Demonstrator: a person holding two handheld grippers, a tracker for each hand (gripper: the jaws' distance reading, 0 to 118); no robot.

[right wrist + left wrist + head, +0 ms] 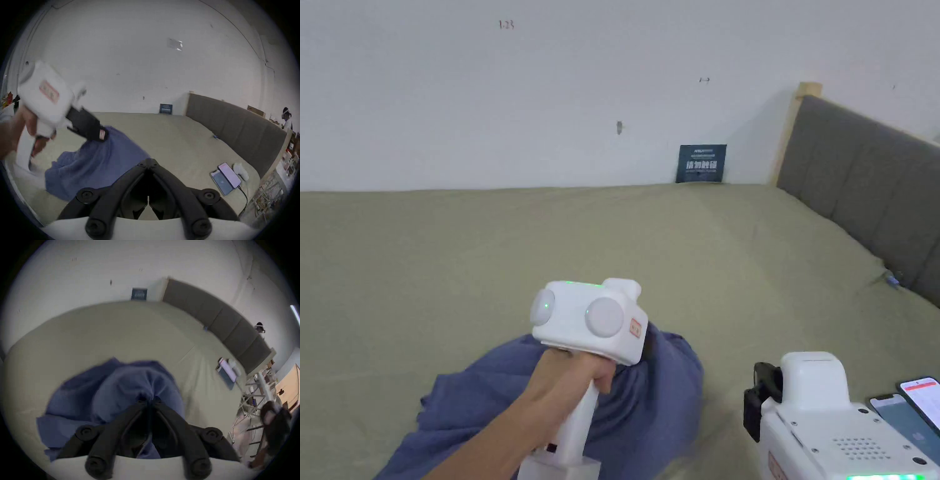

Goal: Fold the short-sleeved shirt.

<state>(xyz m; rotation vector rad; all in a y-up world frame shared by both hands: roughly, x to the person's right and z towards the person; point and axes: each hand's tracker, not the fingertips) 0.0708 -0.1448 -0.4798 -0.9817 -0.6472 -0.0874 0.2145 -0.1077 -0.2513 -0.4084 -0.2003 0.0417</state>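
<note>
While the shirt (650, 400) is lying bunched in a blue heap on the bed (456, 262) near its front edge, the head view is showing a hand (569, 375) gripping the left gripper (647, 344) over the heap, its white body covering the jaws, so I cannot tell their state from there; the right gripper (755, 400) is sitting low at the right, off the cloth, beside two phones (915, 406), with a headboard (862, 181) running along the bed's right side and a dark sign (701, 163) leaning on the wall. Left gripper view, blurred: the left gripper (148, 400) is clenching a gathered pinch of shirt (126, 386), both jaws pressing together on the cloth, fabric fanning out from the tips and lying crumpled on the bed (97, 331). Right gripper view: the right gripper (149, 160) is hovering above the bed (170, 138) with jaw tips meeting and nothing between them, just beside the shirt (90, 165); the left gripper (102, 135) is blurring at the left, tips at the top of the heap; the phones (226, 177) are lying on the sheet at the right.
</note>
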